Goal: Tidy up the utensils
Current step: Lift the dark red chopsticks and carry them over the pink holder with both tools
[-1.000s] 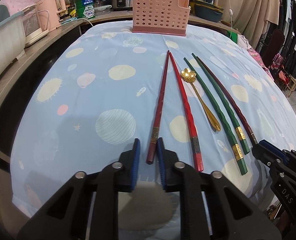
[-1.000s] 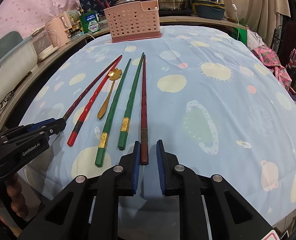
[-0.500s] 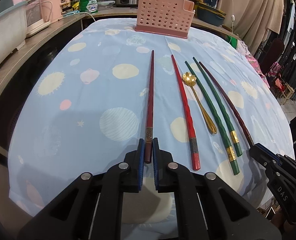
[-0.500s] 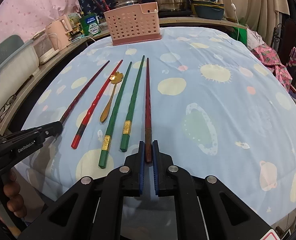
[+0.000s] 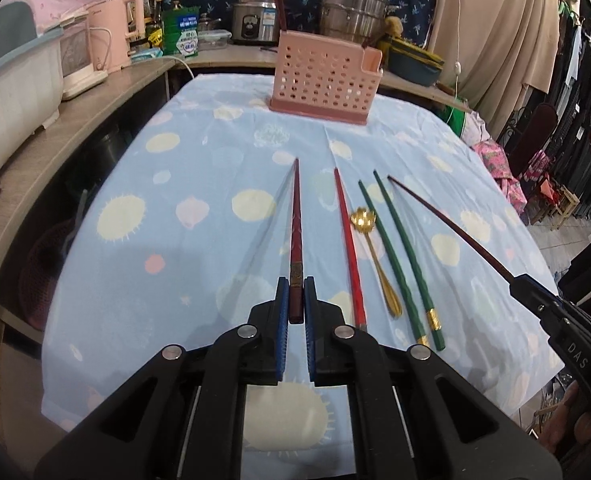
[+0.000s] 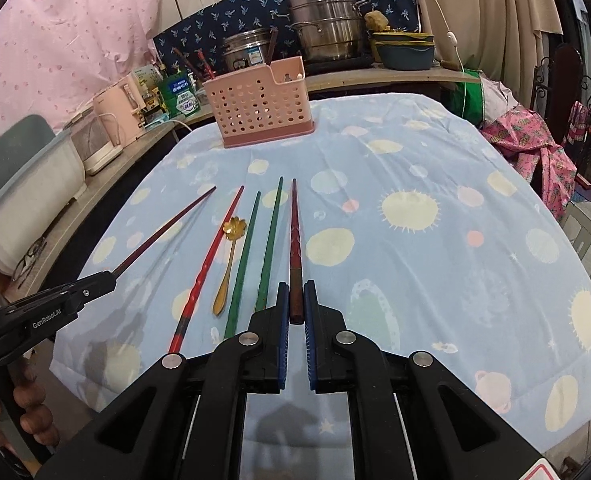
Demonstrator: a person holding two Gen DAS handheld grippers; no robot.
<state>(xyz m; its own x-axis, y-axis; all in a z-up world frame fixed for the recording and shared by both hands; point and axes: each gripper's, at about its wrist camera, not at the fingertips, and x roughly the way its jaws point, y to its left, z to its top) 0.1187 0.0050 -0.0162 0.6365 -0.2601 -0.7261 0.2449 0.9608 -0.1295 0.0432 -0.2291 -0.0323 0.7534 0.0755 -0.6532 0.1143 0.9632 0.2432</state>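
My left gripper point(image 5: 294, 304) is shut on the thick end of a dark red chopstick point(image 5: 295, 232) and holds it lifted above the blue cloth. My right gripper point(image 6: 295, 306) is shut on a second dark red chopstick point(image 6: 295, 240), also lifted. On the cloth lie a bright red chopstick point(image 5: 349, 248), a gold flower spoon point(image 5: 375, 256) and two green chopsticks point(image 5: 405, 256). The same items show in the right wrist view: the bright red chopstick point(image 6: 211, 264), the spoon point(image 6: 229, 260), the green chopsticks point(image 6: 255, 256). A pink perforated utensil holder point(image 5: 323, 78) stands at the table's far end point(image 6: 261, 108).
The table wears a blue spotted cloth point(image 5: 199, 208). A shelf behind and to the left carries a pink kettle point(image 5: 113, 36), a rice cooker point(image 5: 255, 20), steel pots point(image 5: 353, 8) and a white bin point(image 5: 11, 80). Clothes hang at right point(image 5: 575, 120).
Both grippers closed on their dark red chopsticks and lifted them off the cloth. The other utensils stayed put.
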